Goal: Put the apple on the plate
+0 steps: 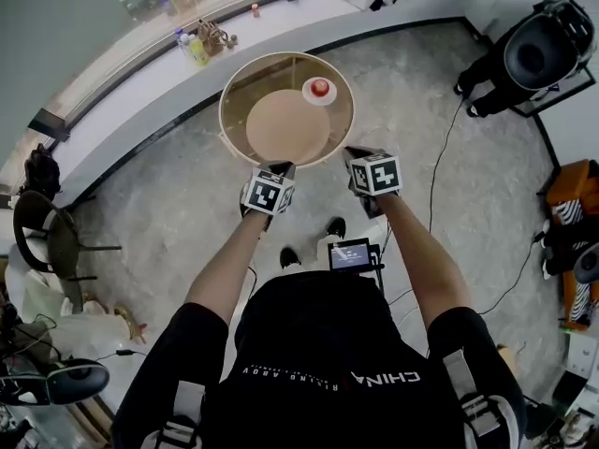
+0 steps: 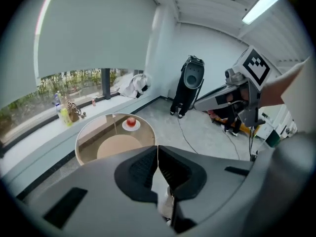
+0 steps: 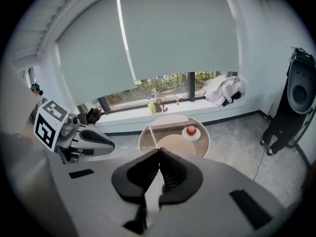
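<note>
Apple (image 1: pixel 320 87) is in neither tool. Left gripper (image 1: pixel 273 167): jaws fully together, nothing between them. Right gripper (image 1: pixel 357 153): jaws likewise pressed together, empty. Both hang just short of the near rim of the round glass table (image 1: pixel 227 90). Beyond them, on the table's far right side, sits 1 white plate (image 1: pixel 308 95), and the apple rests on it, well apart from both grippers.

Count: 2 grippers, 1 table, 1 plate, 1 apple.

Risk: the task reads as met, so any further reach is the hazard. A closed jaw nudging the small plate could roll the apple off or slide the plate toward the glass edge. Closed jaws also cannot grip without opening first.
</note>
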